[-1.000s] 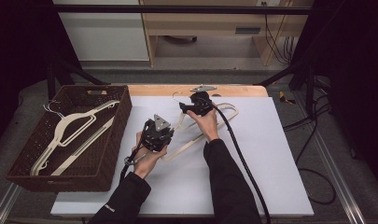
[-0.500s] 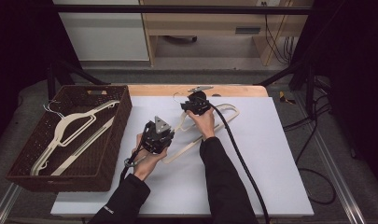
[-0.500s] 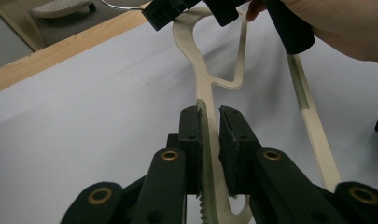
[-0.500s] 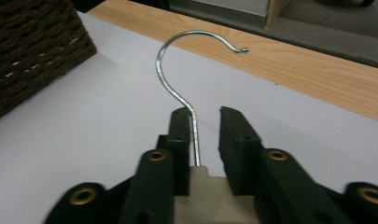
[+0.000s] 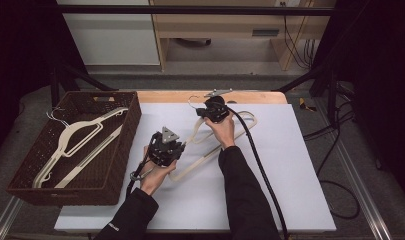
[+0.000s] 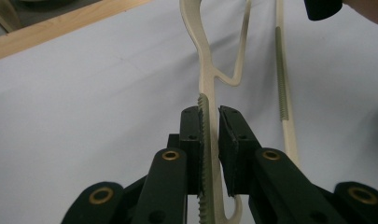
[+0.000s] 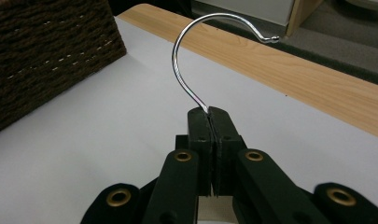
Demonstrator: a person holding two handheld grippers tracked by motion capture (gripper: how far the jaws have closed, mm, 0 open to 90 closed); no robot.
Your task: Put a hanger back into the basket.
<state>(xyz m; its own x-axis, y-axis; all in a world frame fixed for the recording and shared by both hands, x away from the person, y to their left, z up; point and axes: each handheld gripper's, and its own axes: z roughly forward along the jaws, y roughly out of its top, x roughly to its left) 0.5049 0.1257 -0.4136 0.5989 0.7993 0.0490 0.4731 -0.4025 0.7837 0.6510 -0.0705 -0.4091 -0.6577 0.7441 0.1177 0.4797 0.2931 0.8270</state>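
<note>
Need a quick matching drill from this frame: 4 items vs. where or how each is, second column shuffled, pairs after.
1. left tool
2. right tool
3. hanger in the basket
4. wicker basket

A. lies flat, untouched
B. clamped on the metal hook
C. at the table's left edge
D. closed around the cream hanger's notched arm

Pairs: 1-D, 2-B, 3-A, 4-C

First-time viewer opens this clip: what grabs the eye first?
A cream plastic hanger on the white table is held at both ends: the right claw is shut on its chrome metal hook, while the left claw pinches its ridged arm. At the table's left sits a dark brown wicker basket with another cream hanger inside.
</note>
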